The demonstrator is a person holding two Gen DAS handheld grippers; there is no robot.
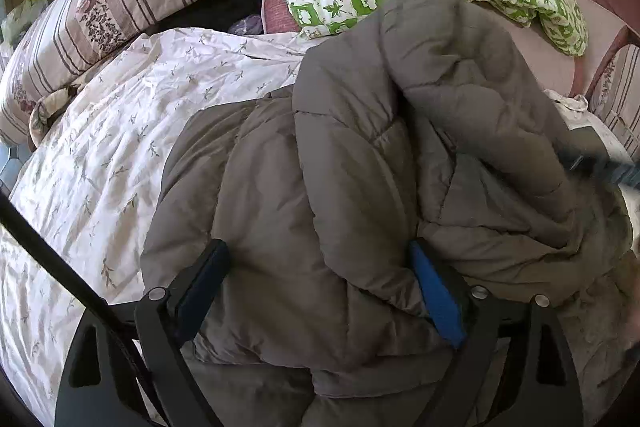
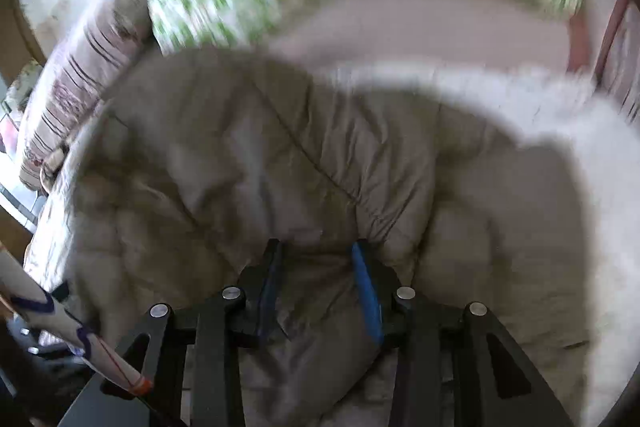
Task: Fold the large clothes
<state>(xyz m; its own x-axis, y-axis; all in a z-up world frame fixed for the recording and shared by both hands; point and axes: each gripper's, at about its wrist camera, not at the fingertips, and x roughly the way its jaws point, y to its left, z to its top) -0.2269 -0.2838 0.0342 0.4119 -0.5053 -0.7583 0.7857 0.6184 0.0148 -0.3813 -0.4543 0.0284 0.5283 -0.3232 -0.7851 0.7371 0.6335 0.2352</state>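
The coat [image 1: 360,167] lies bunched on the bed [image 1: 92,163], a thick fold between the left gripper [image 1: 316,269]'s wide-apart jaws. The right gripper [image 2: 318,269]'s jaws straddle a ridge; clamped or not, can't tell. Mid-fold: next, secure both grips and carry the fold across.

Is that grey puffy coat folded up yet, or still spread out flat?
Partly folded: the padded coat lies bunched on the floral quilt, one quilted layer doubled over another.

Grey puffer coat [image 1: 360,155] btwn wide left gripper [image 1: 320,263] jaws, on floral quilt [image 1: 120,131].
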